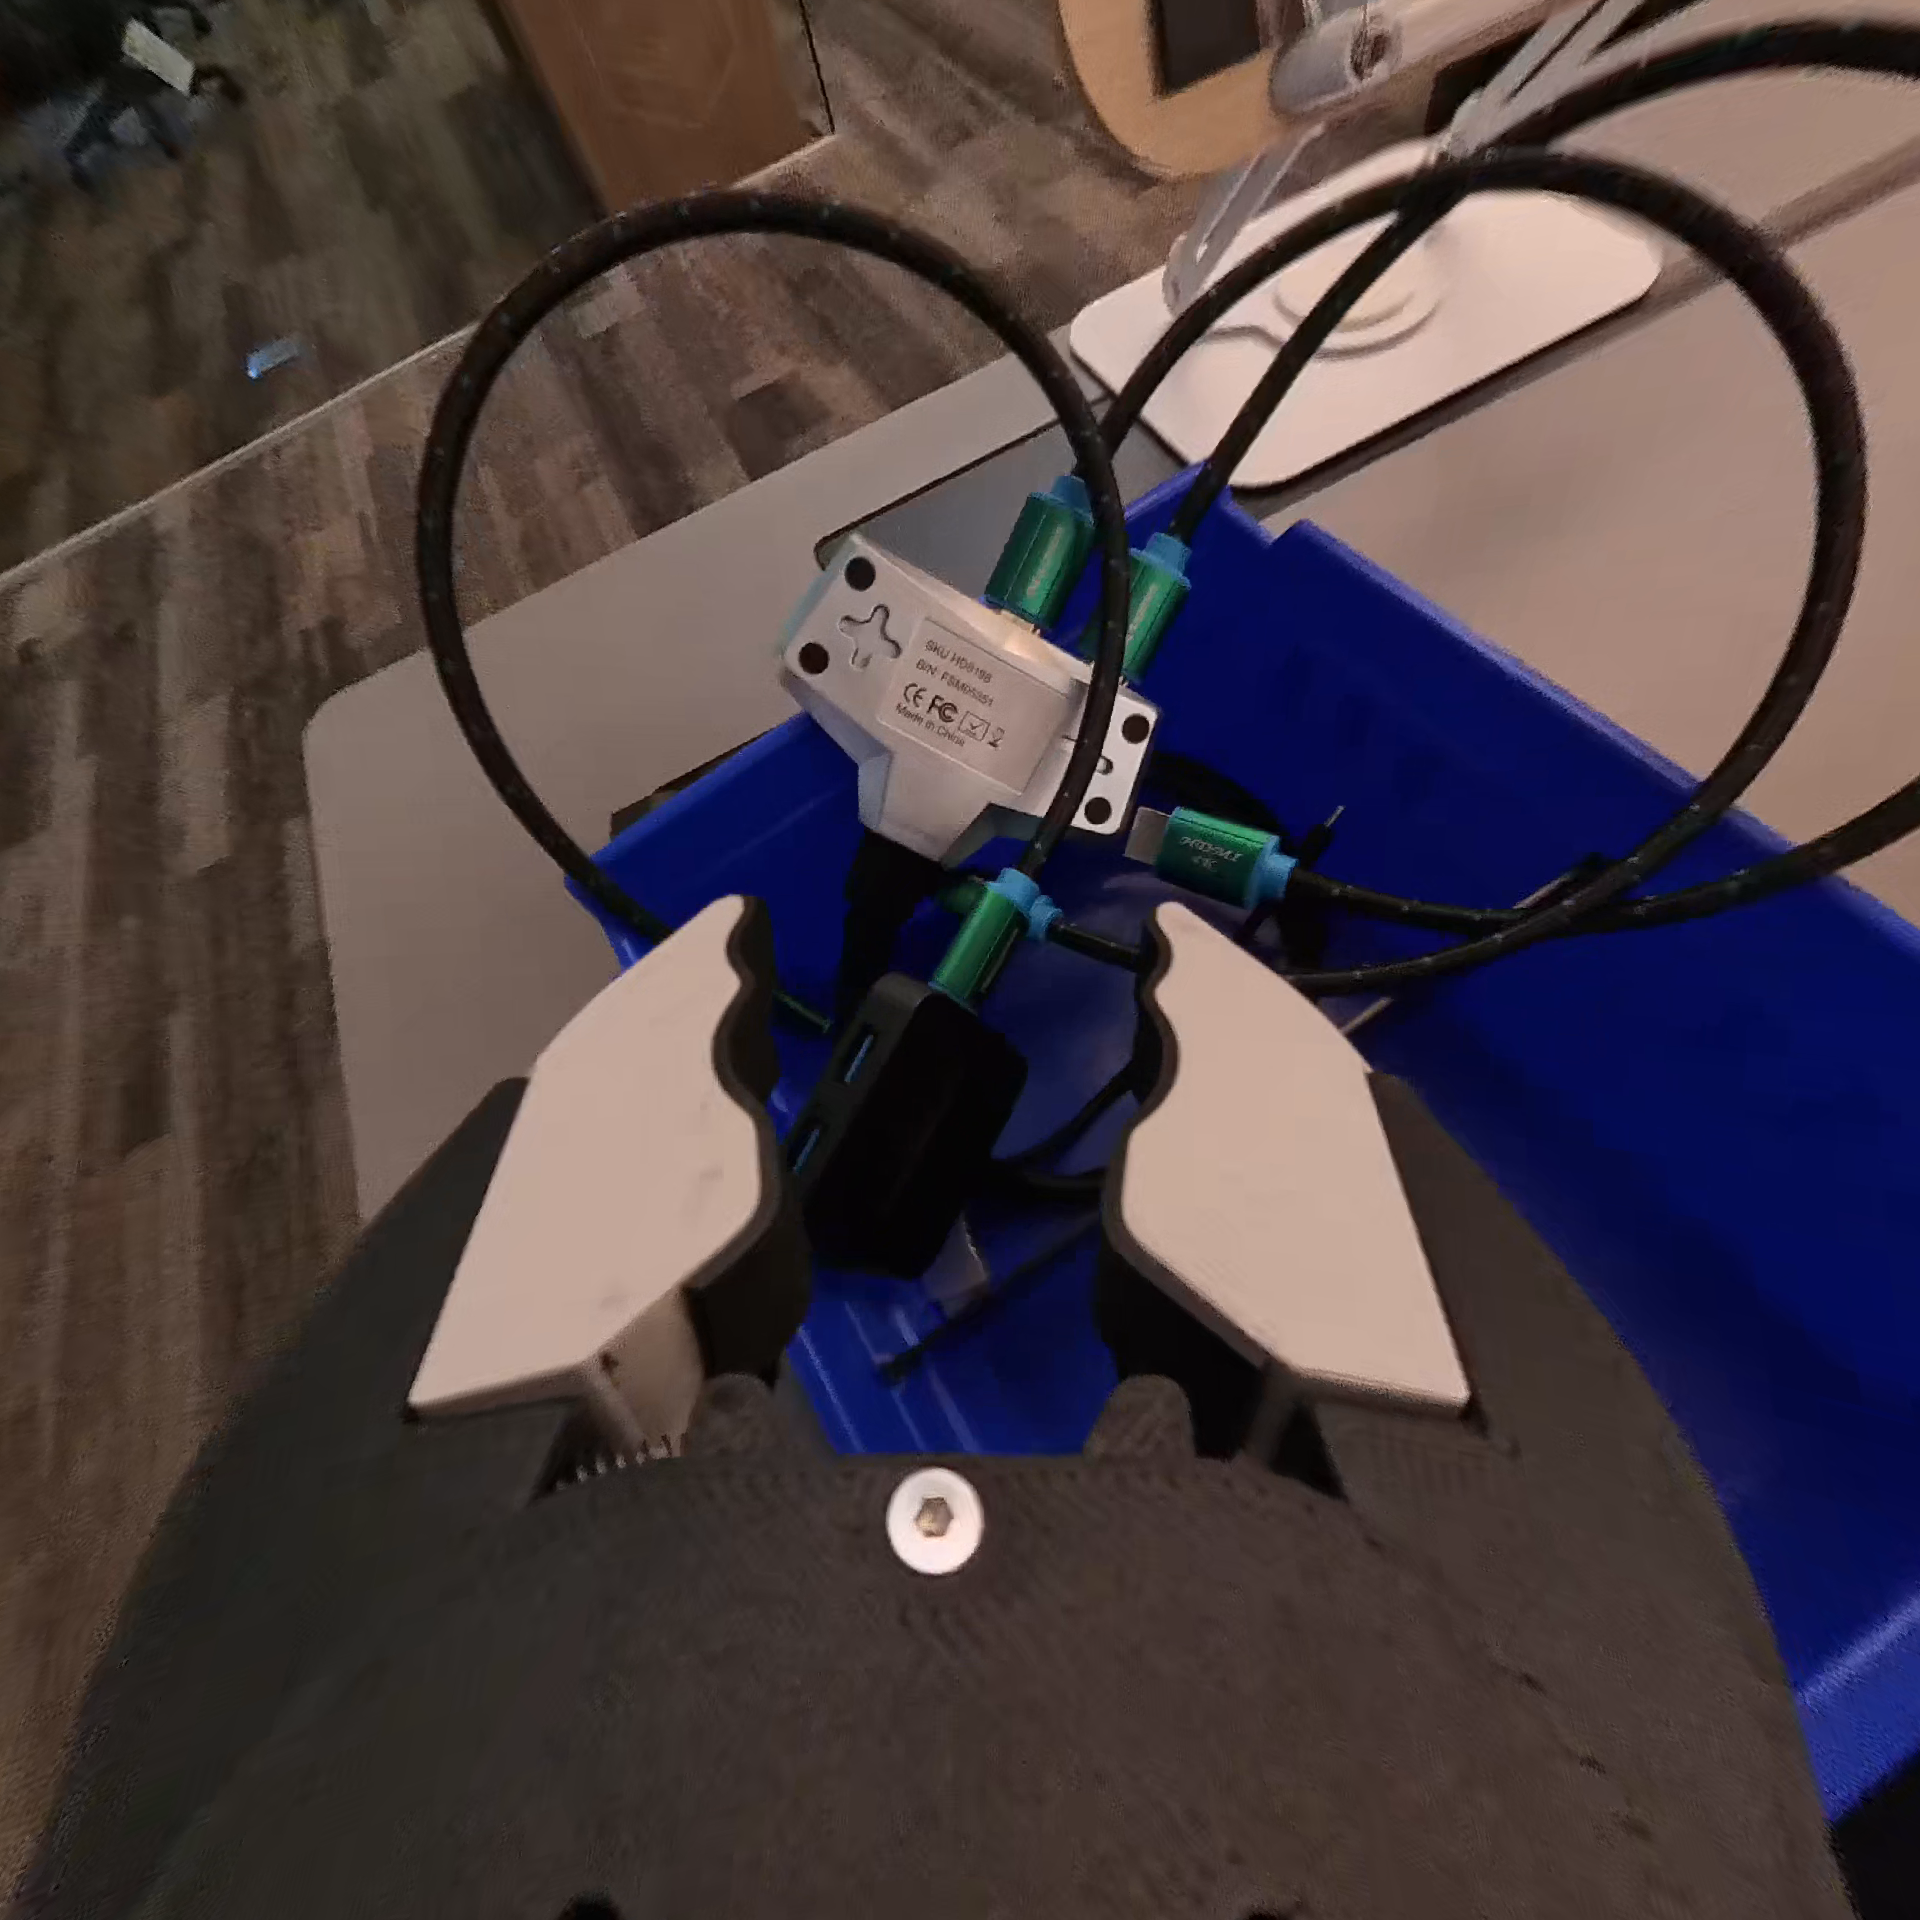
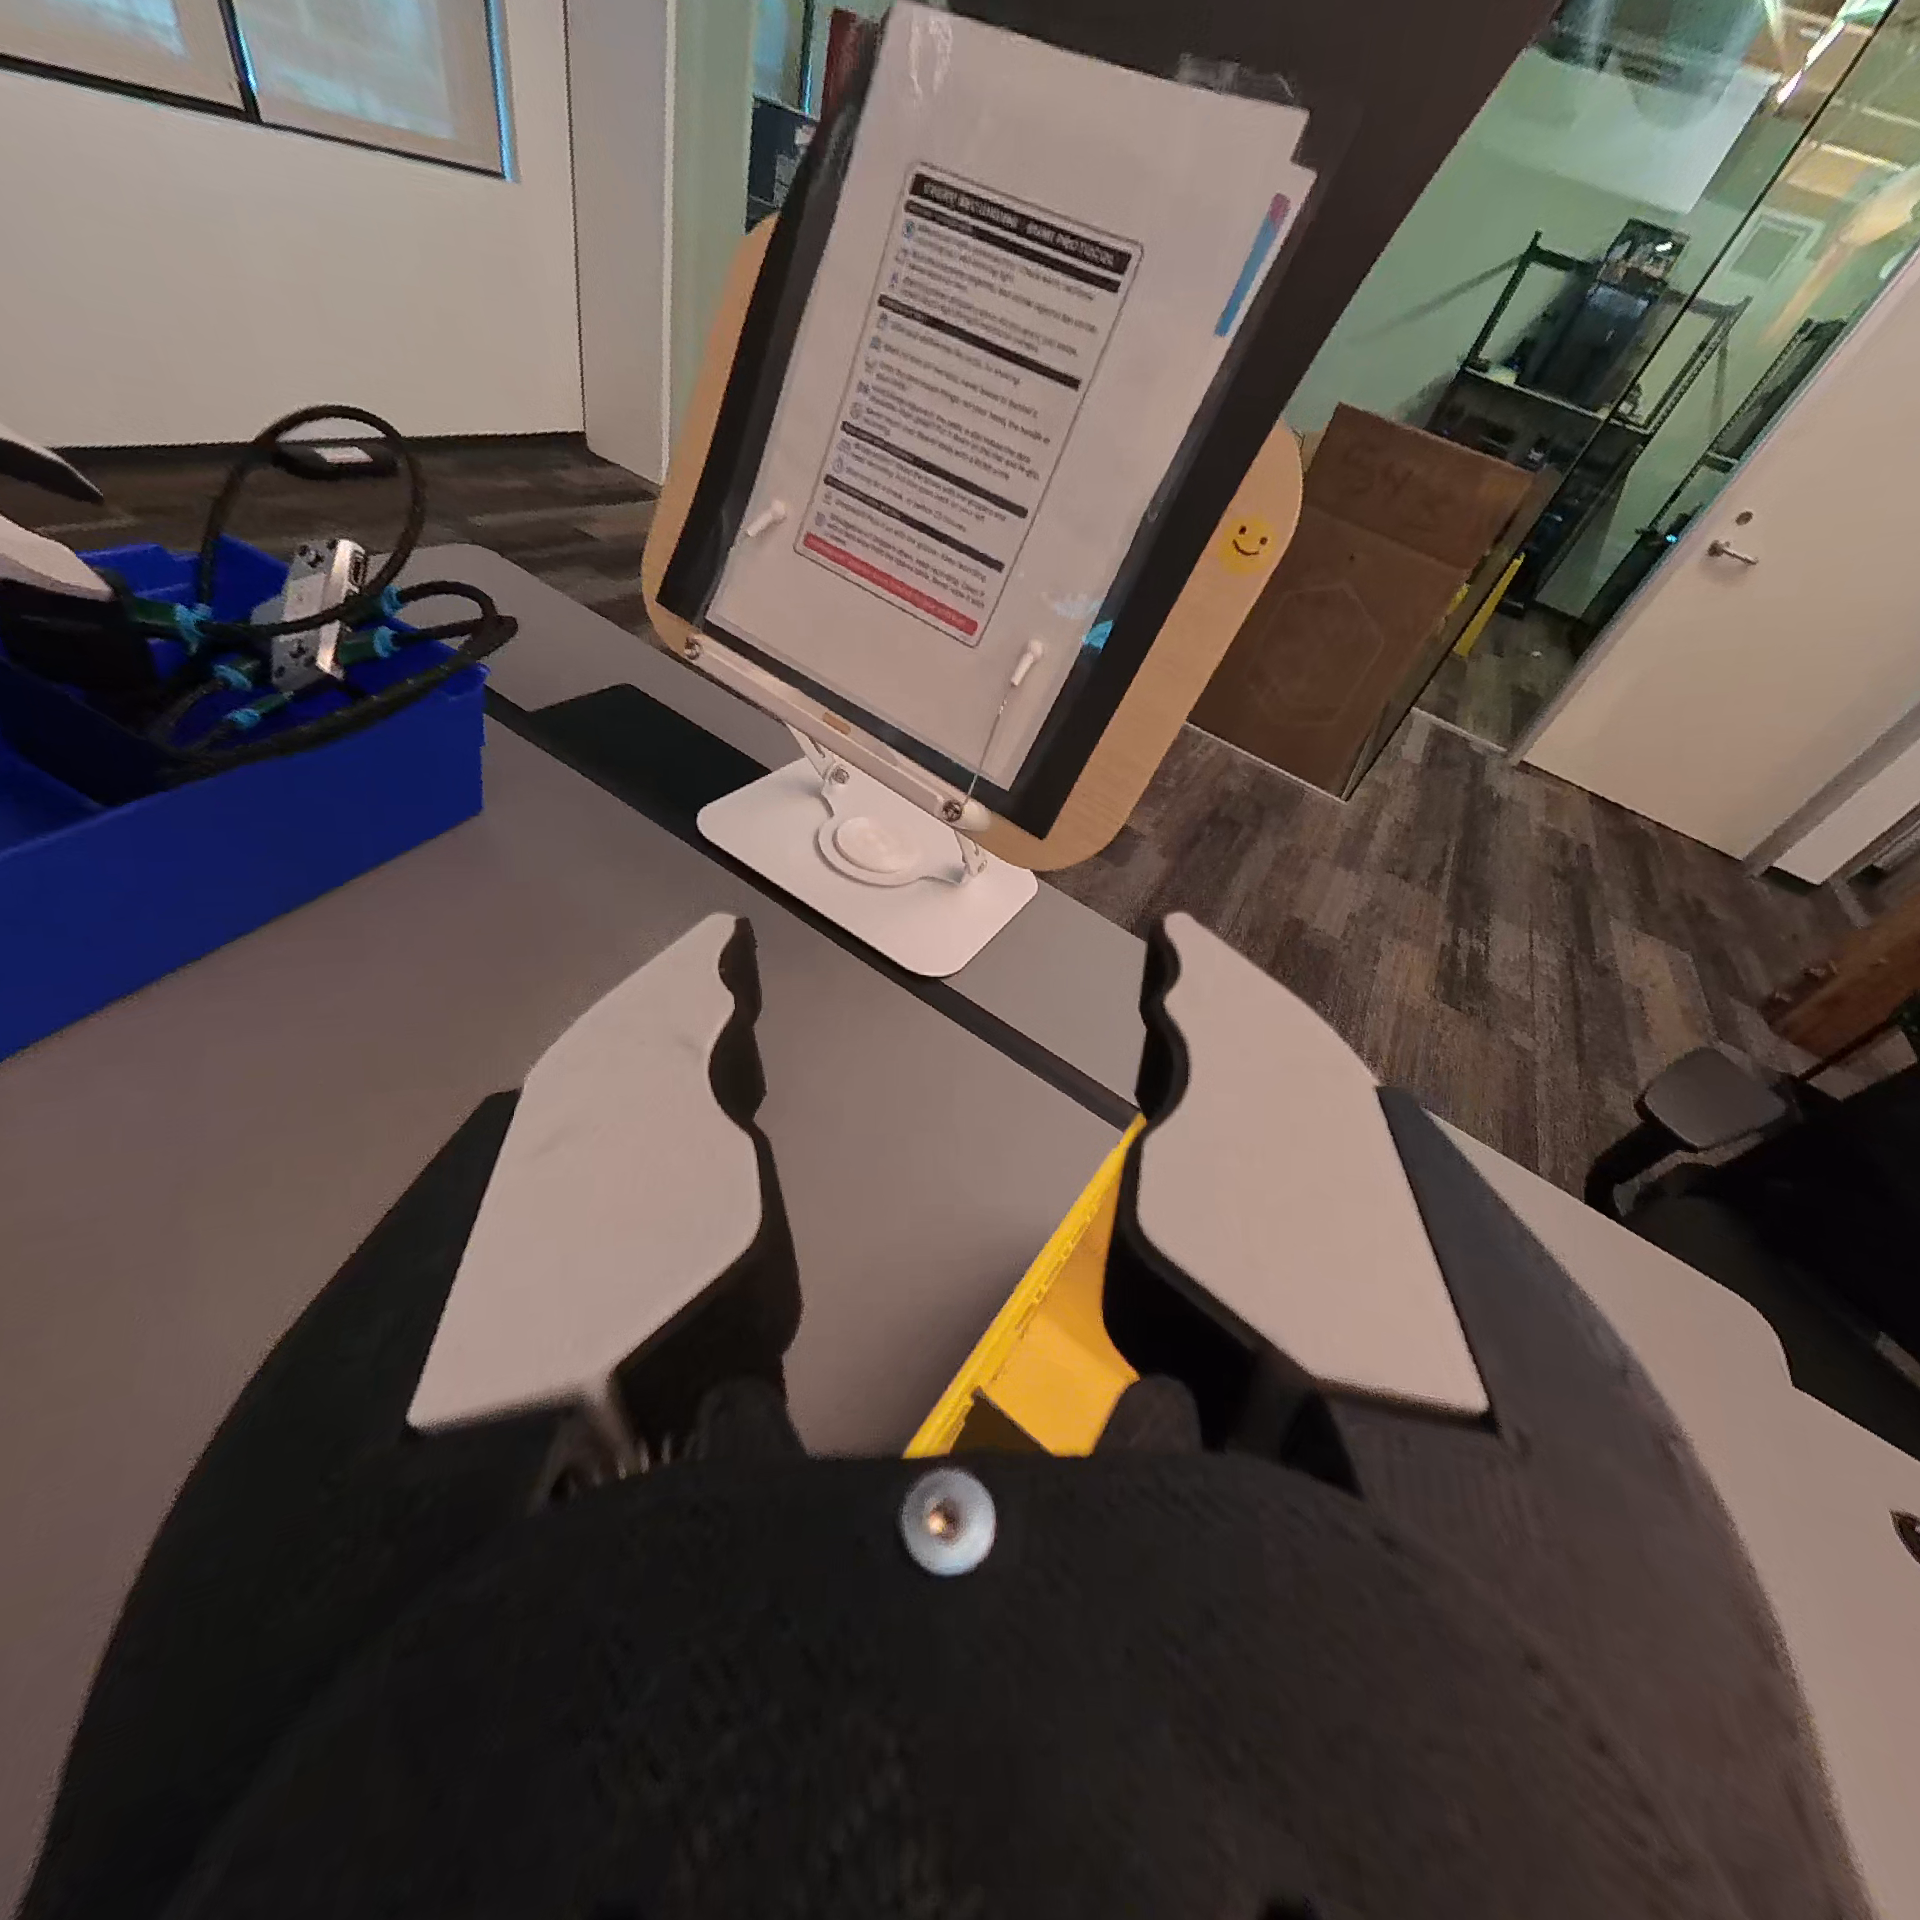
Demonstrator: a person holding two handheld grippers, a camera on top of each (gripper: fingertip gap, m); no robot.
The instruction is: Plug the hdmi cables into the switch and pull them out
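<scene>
Left wrist view showed the left hand-held gripper (image 1: 951,935) spread wide and holding nothing, poised over the blue bin (image 1: 1507,935) on the grey counter (image 1: 499,831). Inside the bin lay a tangle: the silver switch (image 1: 935,707) tipped up on its edge with its underside facing the camera, two green-ended hdmi cables (image 1: 1039,556) seated in its far side, and their braided loops arching above the rim. A third green plug (image 1: 1210,850) lay loose just beside the switch. A small black box (image 1: 909,1122) with another green plug in it sat directly between the fingers, nearer than the switch, probably the likelier first contact.

Right wrist view showed the right hand-held gripper (image 2: 951,935) also wide and empty, well apart from the bin, above a yellow bin (image 2: 1049,1320), likely waiting to help.
</scene>
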